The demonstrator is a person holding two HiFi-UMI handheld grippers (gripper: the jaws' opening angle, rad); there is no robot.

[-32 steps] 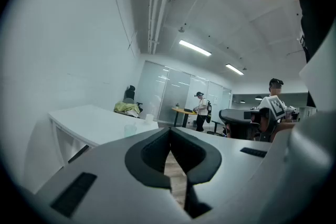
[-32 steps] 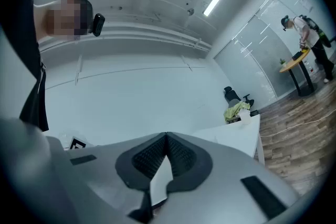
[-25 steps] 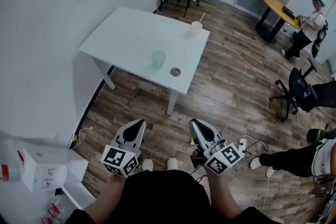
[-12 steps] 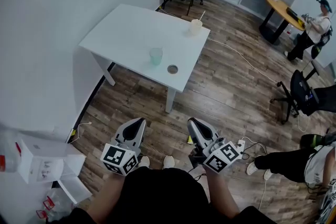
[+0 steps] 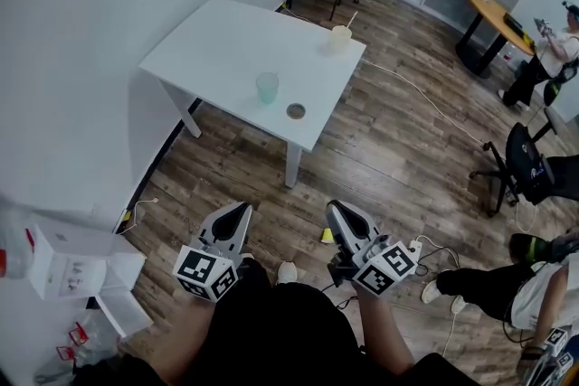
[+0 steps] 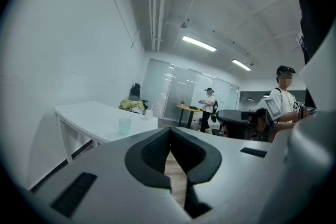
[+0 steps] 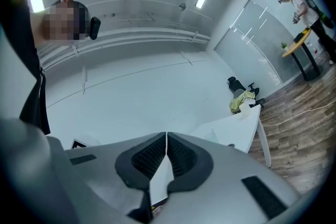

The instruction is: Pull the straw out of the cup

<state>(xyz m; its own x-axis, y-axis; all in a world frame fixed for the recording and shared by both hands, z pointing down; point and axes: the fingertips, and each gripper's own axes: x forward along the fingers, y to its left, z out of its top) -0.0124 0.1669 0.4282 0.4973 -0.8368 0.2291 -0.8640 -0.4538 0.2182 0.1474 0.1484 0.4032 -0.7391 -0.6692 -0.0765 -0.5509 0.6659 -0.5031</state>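
Left gripper: I see my left gripper (image 5: 240, 212) with jaws pressed together on nothing, held low over the floor (image 5: 389, 136).
Right gripper: my right gripper (image 5: 333, 211) is likewise closed and empty, beside the left.
Cup: the cup (image 5: 340, 38) stands at the far corner of the table (image 5: 226, 41), well apart from both grippers.
Straw: the straw (image 5: 351, 19) leans in the cup.
Also on table: a green cup (image 5: 267, 88) and a small round disc (image 5: 296, 111) near the front edge.
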